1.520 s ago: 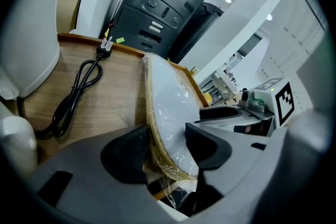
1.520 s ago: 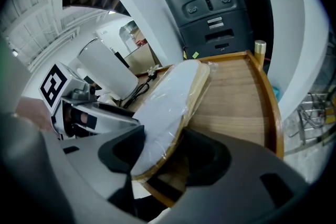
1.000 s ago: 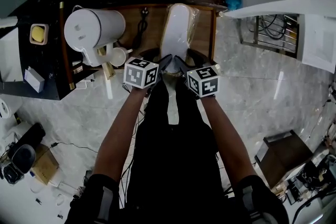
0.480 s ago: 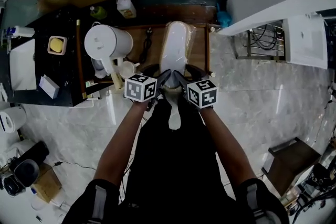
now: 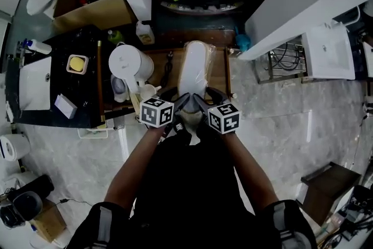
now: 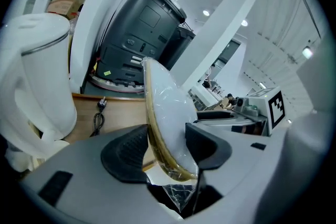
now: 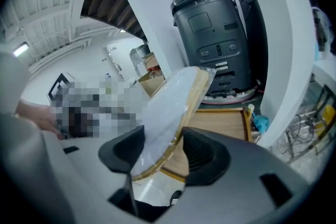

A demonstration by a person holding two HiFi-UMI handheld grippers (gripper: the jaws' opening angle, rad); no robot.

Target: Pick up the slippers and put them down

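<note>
Head view and both gripper views. The left tongs [image 5: 178,101] and the right tongs [image 5: 204,100] meet at the near end of one pair of slippers [image 5: 195,67], white with a tan sole edge and sealed in clear plastic.

Left gripper view: the left tongs [image 6: 167,145] are closed on the slippers [image 6: 167,105], one black pad on each face and loose plastic hanging below the grip.

Right gripper view: the right tongs [image 7: 160,152] likewise clamp the slippers [image 7: 173,99], which stand on edge and tilt up and away.

The pack extends away from the person, over a wooden desk [image 5: 218,70]. It appears to be held clear of the wood, though no view shows its far tip well enough to be sure.

A white kettle [image 5: 129,62] stands at the left end of the desk, a small white cup [image 5: 147,92] just beside it. A dark cord with a plug [image 6: 98,112] lies on the wood between kettle and slippers. A black machine [image 7: 215,34] stands behind the desk. The floor [image 5: 280,119] is pale marble.
</note>
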